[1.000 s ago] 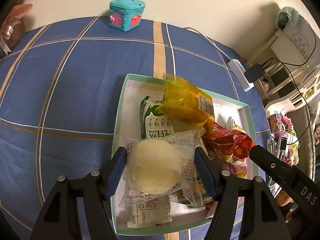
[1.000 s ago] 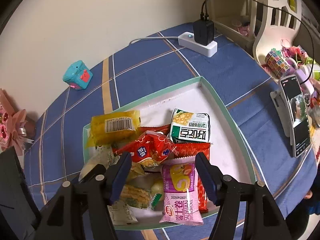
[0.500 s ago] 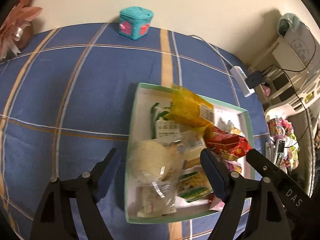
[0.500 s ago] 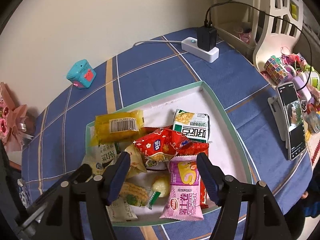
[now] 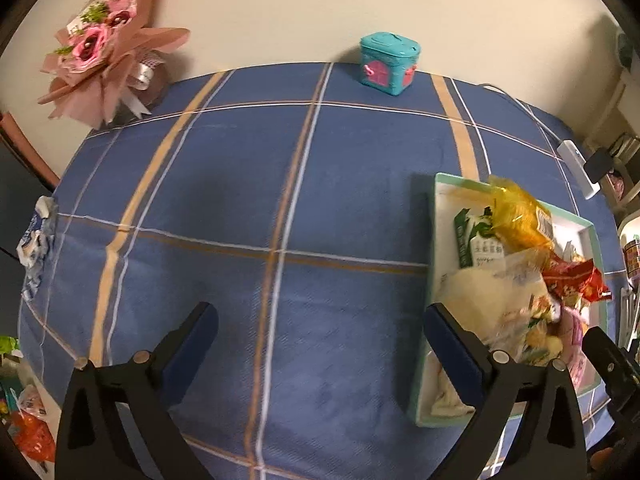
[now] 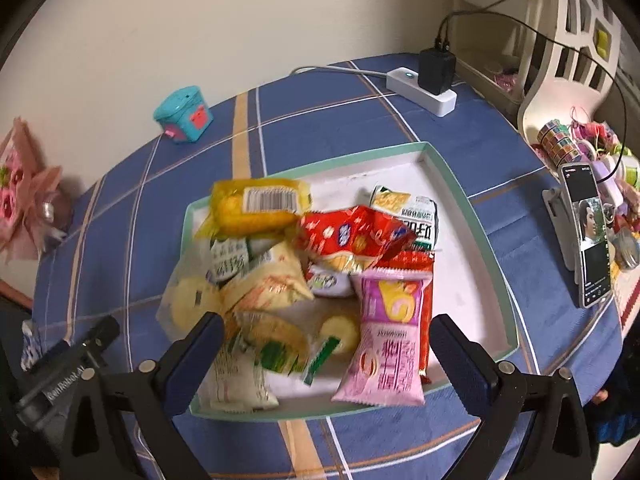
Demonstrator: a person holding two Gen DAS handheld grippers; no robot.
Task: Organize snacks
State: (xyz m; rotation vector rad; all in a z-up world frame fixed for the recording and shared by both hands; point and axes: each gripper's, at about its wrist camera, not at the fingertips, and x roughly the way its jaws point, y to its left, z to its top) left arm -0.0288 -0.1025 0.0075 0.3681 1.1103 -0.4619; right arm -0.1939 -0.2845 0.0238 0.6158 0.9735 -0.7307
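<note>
Table: we're over a blue checked tablecloth (image 5: 248, 184) against a cream wall, with a pink bouquet (image 5: 100, 48) at 10 o'clock and a teal toy box (image 5: 388, 62) at 12 in the left view.
Tray: the green-rimmed tray (image 6: 472, 216) sits mid-table in the right view, at 3 o'clock in the left one, walled so the packets stay gathered.
Snacks: all piled in the tray; a yellow packet (image 6: 256, 204) at its far side, a red packet (image 6: 352, 236) on top in the middle, a pink packet (image 6: 388, 332) leaning over the near rim, a clear-wrapped round cake (image 6: 188, 300) spilling at the left edge.
Left gripper (image 5: 320, 344): jaws have just been opening and stand wide, nothing between them, only bare cloth below; it hangs clear of the tray.
Right gripper (image 6: 326, 346): jaws have just been opening too, released, straddling the pink packet without pressing it.
Our read: both drops look done, and the heap wants tidying or a fresh pick next.
Clutter: a power strip (image 6: 420, 88) at 1 o'clock and a phone (image 6: 588, 236) on a stand at 3, well apart from the tray.
</note>
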